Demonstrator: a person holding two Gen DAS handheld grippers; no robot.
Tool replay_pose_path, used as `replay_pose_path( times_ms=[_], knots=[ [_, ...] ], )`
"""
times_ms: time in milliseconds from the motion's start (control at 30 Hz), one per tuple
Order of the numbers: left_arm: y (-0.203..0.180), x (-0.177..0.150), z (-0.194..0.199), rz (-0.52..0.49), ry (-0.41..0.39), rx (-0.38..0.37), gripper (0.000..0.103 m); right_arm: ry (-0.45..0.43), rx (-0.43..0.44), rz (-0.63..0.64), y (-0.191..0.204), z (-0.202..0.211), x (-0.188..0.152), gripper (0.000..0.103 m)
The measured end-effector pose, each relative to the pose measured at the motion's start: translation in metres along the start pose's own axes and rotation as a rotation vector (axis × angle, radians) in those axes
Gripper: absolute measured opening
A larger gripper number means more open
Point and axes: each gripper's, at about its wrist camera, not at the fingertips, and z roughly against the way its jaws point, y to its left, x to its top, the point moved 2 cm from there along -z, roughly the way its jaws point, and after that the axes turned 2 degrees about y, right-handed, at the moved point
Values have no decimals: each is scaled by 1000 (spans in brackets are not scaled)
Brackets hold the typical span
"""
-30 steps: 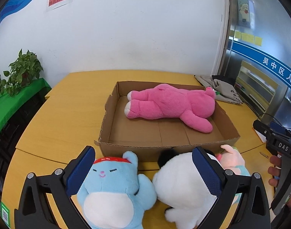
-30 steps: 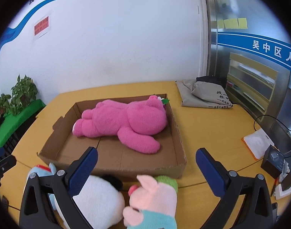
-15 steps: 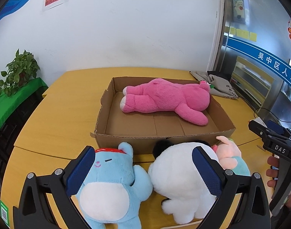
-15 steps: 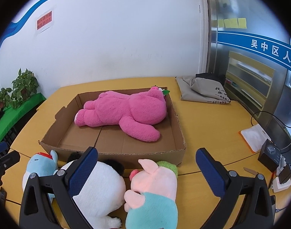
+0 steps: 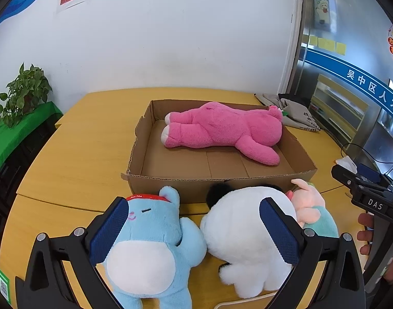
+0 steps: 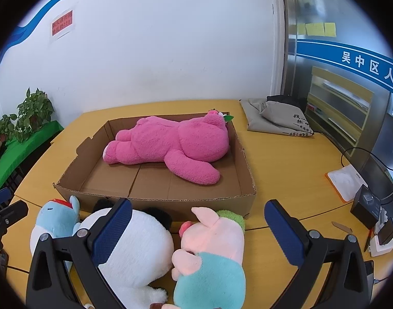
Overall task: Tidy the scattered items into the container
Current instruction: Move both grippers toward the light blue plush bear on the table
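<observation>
A shallow cardboard box [image 5: 222, 185] [image 6: 155, 202] stands on the yellow table with a pink plush bear [image 5: 222, 128] [image 6: 175, 144] lying in it. Three plush toys lie on the table in front of the box: a blue one [image 5: 150, 237] [image 6: 57, 224], a white one with black ears [image 5: 242, 226] [image 6: 137, 252] and a pink pig in teal [image 5: 309, 213] [image 6: 211, 252]. My left gripper [image 5: 193, 229] hangs open above the blue and white toys. My right gripper [image 6: 196, 231] hangs open above the white toy and the pig, holding nothing.
A grey cloth bag [image 6: 281, 118] lies at the table's far right. A white pad, a black box and cables [image 6: 363, 198] sit at the right edge. Potted plants [image 5: 24, 92] stand on a green shelf at the left. A hand [image 5: 366, 234] holds the other gripper.
Both grippers have pulled back and risen slightly; the box and toys appear farther off and more of the three toys shows. Both stay open.
</observation>
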Motion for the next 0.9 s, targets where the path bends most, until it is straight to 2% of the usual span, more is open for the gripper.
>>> replay_pose_path(
  times_ms=[267, 400, 500, 633, 800, 900],
  knots=[
    [17, -8, -1, 7, 27, -26, 103, 6, 23, -3, 9, 4, -5, 103],
    [33, -19, -4, 13, 60, -41, 103, 17, 76, -1, 21, 10, -13, 103],
    [52, -29, -8, 22, 88, -25, 103, 38, 139, 1, 37, 16, -23, 103],
    [82, -42, -13, 59, 119, -5, 103, 105, 279, 23, 78, 25, -43, 103],
    [122, -56, -28, 119, 169, -15, 103, 223, 480, 94, 152, 28, -71, 103],
    [138, -60, -42, 159, 199, -61, 103, 306, 509, 153, 193, 13, -86, 101]
  ],
)
